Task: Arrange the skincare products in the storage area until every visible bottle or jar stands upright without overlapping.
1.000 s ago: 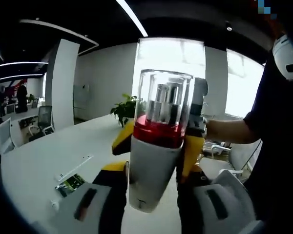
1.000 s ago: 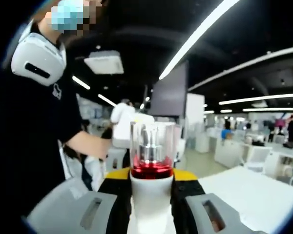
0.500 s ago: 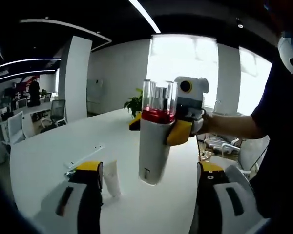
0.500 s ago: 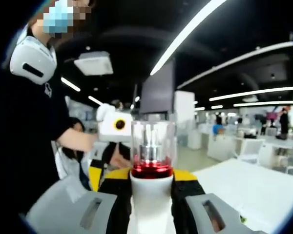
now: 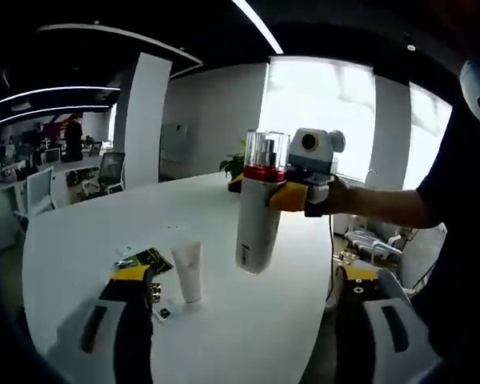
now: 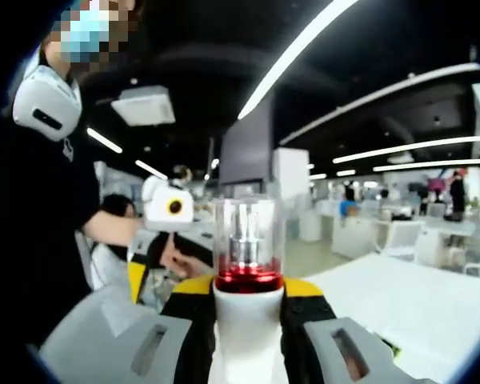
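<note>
A white pump bottle (image 5: 258, 220) with a red band and a clear cap hangs tilted above the white table (image 5: 80, 232), held near its top by my right gripper (image 5: 286, 194). In the right gripper view the bottle (image 6: 247, 276) stands upright between my right gripper's (image 6: 248, 336) yellow-padded jaws, which are shut on it. My left gripper (image 5: 244, 320) is open wide and empty, low and in front of the bottle. It also comes into the right gripper view as the left gripper (image 6: 148, 268). A white tube (image 5: 188, 272) stands cap-down on the table, left of the bottle.
A green leaflet (image 5: 148, 260) and a small flat item (image 5: 165, 312) lie on the table by the tube. A potted plant (image 5: 238, 166) stands at the far end. The person's arm (image 5: 384, 210) reaches in from the right. Office chairs (image 5: 110, 170) stand beyond the table.
My left gripper let go of the bottle, opened wide and drew back from it. The right gripper kept the bottle in its grasp. The tube came into sight.
</note>
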Tool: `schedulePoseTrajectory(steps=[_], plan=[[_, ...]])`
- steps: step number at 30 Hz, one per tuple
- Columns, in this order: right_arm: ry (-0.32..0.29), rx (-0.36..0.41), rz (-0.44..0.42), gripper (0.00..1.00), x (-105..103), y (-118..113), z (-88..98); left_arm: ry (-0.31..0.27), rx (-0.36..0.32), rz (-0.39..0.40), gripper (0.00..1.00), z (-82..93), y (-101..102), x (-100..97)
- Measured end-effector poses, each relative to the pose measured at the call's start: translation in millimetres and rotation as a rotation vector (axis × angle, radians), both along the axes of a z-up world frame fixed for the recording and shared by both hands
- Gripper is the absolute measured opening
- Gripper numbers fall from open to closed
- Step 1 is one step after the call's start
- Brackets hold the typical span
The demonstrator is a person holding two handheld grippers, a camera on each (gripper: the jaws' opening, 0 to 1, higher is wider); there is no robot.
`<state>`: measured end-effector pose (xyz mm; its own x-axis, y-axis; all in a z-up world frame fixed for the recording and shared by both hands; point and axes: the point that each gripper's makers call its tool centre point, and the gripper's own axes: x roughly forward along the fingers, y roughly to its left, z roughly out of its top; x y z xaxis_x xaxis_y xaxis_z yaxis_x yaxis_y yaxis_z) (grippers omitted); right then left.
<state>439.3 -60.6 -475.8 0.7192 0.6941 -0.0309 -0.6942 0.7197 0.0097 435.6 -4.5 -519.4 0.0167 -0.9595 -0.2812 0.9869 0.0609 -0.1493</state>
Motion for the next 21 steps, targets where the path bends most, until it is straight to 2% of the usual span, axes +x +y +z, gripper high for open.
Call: schedulePoseTrajectory(steps=[5, 12, 18, 21], plan=[[-0.003, 0.004, -0.023, 0.23, 0.9, -5.8, -6.8, 0.013, 0.012, 0.038, 0.99, -5.4, 7.7, 4.6], [-0.001, -0.016, -0.053, 0.23, 6.0, -17.7, -19.3, 0.027, 0.018, 0.084, 0.99, -14.6, 17.2, 13.2], [-0.008, -0.022, -0.061, 0.23, 10.4, -26.3, -33.6, 0.041, 0.035, 0.121, 0.99, -29.8, 30.4, 15.9], [-0.008, -0.006, -0.082, 0.23, 14.5, -35.2, -46.8, 0.034, 0.028, 0.182, 0.96, -44.2, 40.8, 23.9]])
